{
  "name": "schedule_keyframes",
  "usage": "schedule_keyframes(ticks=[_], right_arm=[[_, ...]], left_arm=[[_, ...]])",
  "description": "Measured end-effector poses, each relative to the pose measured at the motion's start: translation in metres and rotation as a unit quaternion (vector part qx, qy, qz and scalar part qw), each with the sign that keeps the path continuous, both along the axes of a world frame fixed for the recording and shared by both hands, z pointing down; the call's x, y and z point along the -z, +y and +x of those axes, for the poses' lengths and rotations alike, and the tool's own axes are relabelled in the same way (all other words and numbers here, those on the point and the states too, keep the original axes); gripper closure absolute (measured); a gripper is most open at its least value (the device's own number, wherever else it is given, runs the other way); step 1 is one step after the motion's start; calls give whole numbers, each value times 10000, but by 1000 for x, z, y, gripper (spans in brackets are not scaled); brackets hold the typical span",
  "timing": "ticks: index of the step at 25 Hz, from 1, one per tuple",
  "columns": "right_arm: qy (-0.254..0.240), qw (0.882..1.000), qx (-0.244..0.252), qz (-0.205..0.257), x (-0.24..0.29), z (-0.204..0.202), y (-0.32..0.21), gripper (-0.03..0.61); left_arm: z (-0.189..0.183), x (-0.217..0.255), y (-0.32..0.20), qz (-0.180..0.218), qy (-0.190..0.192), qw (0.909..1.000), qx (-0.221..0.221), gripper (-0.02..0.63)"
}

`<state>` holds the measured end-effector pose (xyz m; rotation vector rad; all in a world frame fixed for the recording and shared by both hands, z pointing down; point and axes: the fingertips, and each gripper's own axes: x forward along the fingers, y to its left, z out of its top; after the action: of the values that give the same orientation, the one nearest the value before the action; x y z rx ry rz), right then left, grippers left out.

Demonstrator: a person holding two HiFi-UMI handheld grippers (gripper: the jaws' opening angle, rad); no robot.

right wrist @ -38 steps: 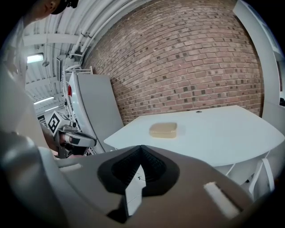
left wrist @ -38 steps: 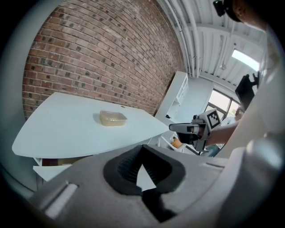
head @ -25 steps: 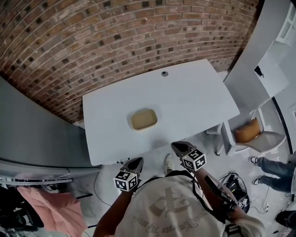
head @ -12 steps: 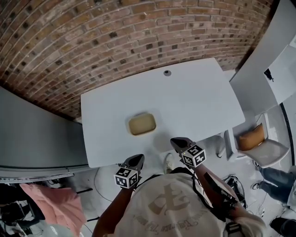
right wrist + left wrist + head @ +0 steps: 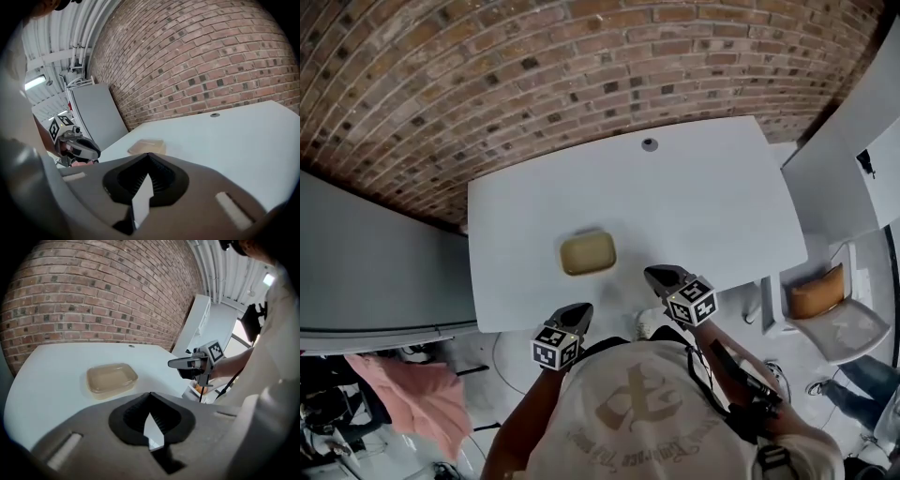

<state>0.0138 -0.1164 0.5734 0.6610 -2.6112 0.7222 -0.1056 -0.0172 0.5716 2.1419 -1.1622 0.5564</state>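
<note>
Nearer the worktop (image 5: 703,206) than before, the left claw (image 5: 575,317) and right claw (image 5: 660,277) hang at its near edge in the head view. The tan container (image 5: 588,252) lies just beyond, between them, and the person's torso hides both forearms.

Left gripper view: jaws together, empty; the container looms larger, shallow, translucent, round-cornered.

Right gripper view: jaws closed on nothing, cutting off the container's lower edge.

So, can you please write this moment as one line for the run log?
left gripper: fingers together, empty | right gripper: fingers together, empty | tan container: on table, untouched, ahead of both
</note>
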Motion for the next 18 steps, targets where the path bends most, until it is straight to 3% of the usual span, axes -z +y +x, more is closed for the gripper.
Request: schedule_keyframes(ticks=[4, 8, 15, 18], right_arm=[[-82, 9999, 92, -39, 1, -1, -17, 571], [-86, 9998, 180, -91, 0, 0, -25, 570], [3, 9998, 176, -91, -8, -5, -48, 571], [-40, 9998, -66, -189, -14, -2, -49, 570]], left_arm=[[2, -10, -4, -189, -158, 9997, -32, 611], [5, -9, -10, -124, -387, 9991, -90, 611], [7, -10, -32, 69, -1021, 9929, -599, 609], [8, -15, -31, 80, -1329, 9864, -965, 609]])
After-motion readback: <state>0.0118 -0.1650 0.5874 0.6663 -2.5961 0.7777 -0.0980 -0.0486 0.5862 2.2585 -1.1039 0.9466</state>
